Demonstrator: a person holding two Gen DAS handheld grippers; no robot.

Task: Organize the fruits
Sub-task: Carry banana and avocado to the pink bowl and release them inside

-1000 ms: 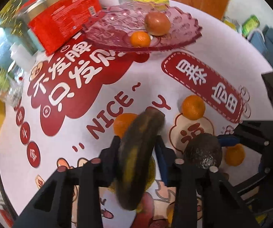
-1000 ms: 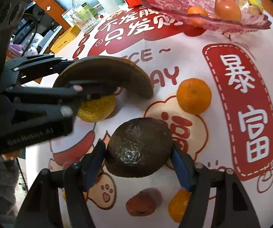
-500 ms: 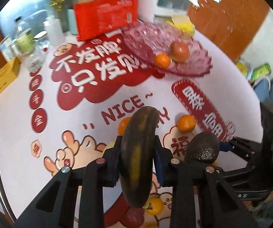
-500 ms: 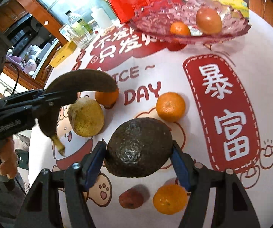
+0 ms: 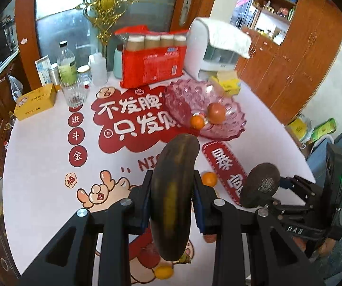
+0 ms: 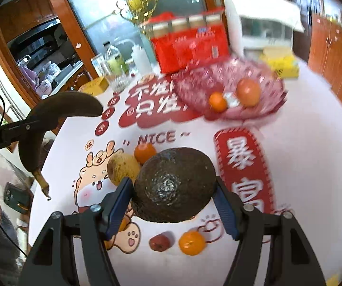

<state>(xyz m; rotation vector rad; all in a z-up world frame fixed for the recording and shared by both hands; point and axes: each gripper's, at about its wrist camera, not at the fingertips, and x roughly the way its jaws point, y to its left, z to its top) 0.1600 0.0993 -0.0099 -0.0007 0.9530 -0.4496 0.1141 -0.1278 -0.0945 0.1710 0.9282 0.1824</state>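
- Left wrist view: the left gripper, lower centre of the frame, is clamped on an overripe banana, its blue-padded fingers pressing both sides of the blackened skin so that the fruit stands on end, clear of the printed tablecloth. At lower right the right gripper carries a dark avocado. In the middle right of the frame waits the pink glass fruit dish, which already contains a tangerine and a reddish round fruit, apparently the collecting place.

- Right wrist view: the right gripper, lower centre, grips the avocado across its widest part, lifted above the cloth. The banana, held aloft at the left edge, hangs stem-down. Loose fruit remains on the cloth below: a yellow pear-like fruit, tangerines and a small red fruit. The dish sits upper right of centre, blurred.

- Judgement: both fruits look bound for the dish, and several pieces are not yet gathered.
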